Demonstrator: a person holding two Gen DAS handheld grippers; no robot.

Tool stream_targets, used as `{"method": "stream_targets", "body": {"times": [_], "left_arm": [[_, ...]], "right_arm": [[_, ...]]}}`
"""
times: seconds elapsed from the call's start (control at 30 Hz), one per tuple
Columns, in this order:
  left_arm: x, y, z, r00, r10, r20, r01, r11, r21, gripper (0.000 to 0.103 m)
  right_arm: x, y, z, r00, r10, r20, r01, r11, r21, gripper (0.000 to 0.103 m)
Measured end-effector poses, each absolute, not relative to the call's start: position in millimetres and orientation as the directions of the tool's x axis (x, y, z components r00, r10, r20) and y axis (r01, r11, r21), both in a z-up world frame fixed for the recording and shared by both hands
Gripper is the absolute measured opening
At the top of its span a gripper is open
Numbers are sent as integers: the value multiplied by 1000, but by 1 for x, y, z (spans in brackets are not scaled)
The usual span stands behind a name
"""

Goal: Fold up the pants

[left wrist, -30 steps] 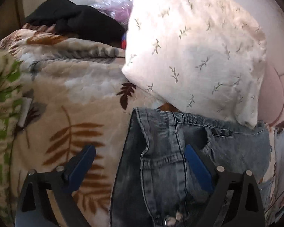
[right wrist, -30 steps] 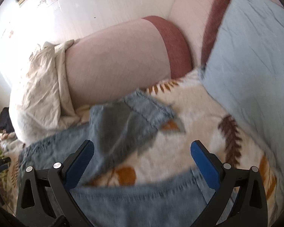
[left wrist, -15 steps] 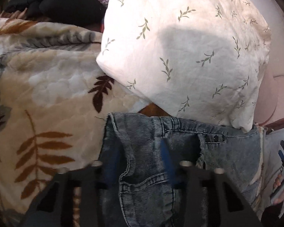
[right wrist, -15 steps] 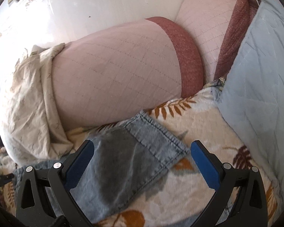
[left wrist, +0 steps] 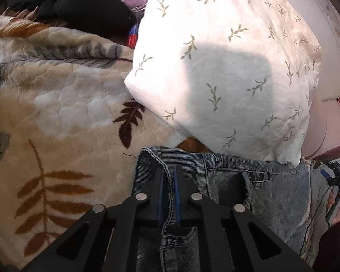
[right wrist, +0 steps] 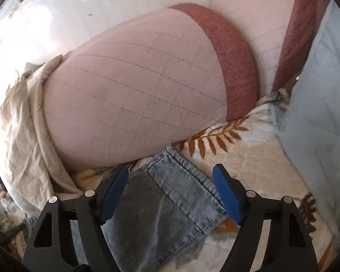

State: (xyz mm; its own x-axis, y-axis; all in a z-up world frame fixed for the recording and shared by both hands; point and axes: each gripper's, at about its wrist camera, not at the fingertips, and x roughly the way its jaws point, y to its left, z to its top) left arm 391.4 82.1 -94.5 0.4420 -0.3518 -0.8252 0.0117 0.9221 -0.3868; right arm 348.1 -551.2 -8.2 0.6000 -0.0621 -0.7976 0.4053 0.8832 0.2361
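Left gripper [left wrist: 168, 181]: jaws closing, nearly together, pinching the waistband edge of the jeans [left wrist: 278, 192] at 6 o'clock in the left view. Waistband lies flat on the leaf-print blanket [left wrist: 63, 117], tucked under the white sprigged pillow [left wrist: 226, 72] at 1 o'clock. Black garment [left wrist: 79, 6] sits at 11. Right gripper [right wrist: 170, 195]: jaws wide, closing, straddling the jeans hem [right wrist: 181, 185] at 6 o'clock; pads not on the denim. Pink bolster [right wrist: 136, 95] at 12, pale blue quilt [right wrist: 317, 90] at 3.
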Motion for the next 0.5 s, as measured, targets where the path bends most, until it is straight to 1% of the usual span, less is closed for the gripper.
{"method": "stream_targets", "body": {"times": [0.07,0.23,0.3,0.37,0.43,0.5], "left_arm": [[389,88,-97,442,-349,-826,16,924,-382,10],[391,69,-109,432,-317,-844,33,941,-336,11],[391,63,-107,450,-308,-838,55,946,-318,11],[390,53,-106,457,-321,-829,71,943,-325,11],[390,47,-105,465,-313,-828,87,947,-309,10],[389,40,-104,479,-301,-825,116,953,-280,6]], "right_arm": [[360,-554,-18,586,-38,-809,409,877,254,76],[389,-550,-53,499,-51,-865,418,889,188,76],[396,-546,-64,493,-27,-870,407,890,203,76],[403,-543,-72,492,-18,-871,402,892,209,76],[408,-541,-78,482,-32,-875,407,893,192,76],[414,-540,-83,489,-35,-871,407,893,193,76]]}}
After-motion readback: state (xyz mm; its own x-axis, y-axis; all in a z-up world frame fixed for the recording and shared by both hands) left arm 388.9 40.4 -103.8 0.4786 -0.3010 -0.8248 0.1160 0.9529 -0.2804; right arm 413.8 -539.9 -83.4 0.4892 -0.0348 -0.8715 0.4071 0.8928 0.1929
